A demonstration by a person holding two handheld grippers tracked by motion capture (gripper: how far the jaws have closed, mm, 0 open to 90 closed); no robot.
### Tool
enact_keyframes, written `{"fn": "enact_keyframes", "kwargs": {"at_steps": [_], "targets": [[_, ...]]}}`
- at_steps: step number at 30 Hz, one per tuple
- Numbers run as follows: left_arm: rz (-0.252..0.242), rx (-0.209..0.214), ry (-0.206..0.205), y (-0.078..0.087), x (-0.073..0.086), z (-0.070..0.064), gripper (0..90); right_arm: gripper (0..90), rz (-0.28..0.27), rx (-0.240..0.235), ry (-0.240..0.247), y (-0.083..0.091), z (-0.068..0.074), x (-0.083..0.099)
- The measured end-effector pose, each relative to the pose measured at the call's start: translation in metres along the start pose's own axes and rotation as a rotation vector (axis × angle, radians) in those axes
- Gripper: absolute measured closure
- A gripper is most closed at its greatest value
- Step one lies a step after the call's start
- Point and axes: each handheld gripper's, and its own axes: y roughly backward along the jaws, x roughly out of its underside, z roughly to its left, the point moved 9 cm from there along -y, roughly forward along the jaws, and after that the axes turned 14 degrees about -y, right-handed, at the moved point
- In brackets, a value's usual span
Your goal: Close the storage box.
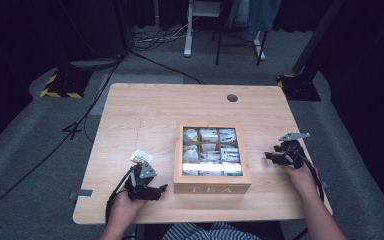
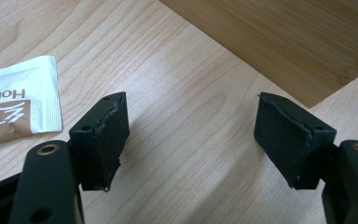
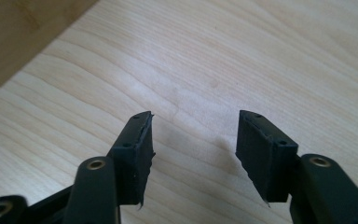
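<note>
One tea sachet (image 1: 141, 156) is lying out on the tabletop (image 1: 145, 110) just beyond my left gripper (image 1: 156, 192), while the rest are sitting sorted in the tea box (image 1: 212, 189), whose lid I am reading as shut. I am holding both grippers low with jaws spread and empty, the right gripper (image 1: 272, 156) waiting beside the box. So I am judging the work barely started: grasping that sachet and boxing it are remaining.

My left gripper (image 1: 147, 187) and right gripper (image 1: 280, 152) are matte black, each topped by a grey three-cornered plate and trailing a black cable. Their square rubber pads (image 2: 105, 140) look frayed, and brass-ringed pivots sit behind them. My shirt is striped.
</note>
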Motion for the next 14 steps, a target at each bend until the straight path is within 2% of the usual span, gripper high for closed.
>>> {"fn": "enact_keyframes", "kwargs": {"at_steps": [3, 5, 6, 8, 14], "targets": [[-0.002, -0.006, 0.001, 0.000, 0.000, 0.000, 27.0, 41.2, -0.003, -0.015, -0.047, -0.004, -0.003, 0.001], [-0.002, -0.003, -0.003, 0.000, 0.000, 0.000, 27.0, 31.3, -0.055, -0.022, -0.058, -0.007, -0.005, 0.000], [-0.002, -0.003, -0.003, 0.000, 0.000, 0.000, 26.9, 31.3, -0.055, -0.022, -0.058, -0.007, -0.005, 0.000], [-0.003, -0.003, 0.005, 0.000, -0.001, 0.000, 26.9, 21.8, -0.136, -0.056, -0.045, -0.012, -0.008, 0.001], [0.004, 0.002, 0.025, 0.001, -0.001, -0.003, 28.9, 14.7, -0.127, -0.040, -0.056, -0.014, -0.010, 0.000]]}}
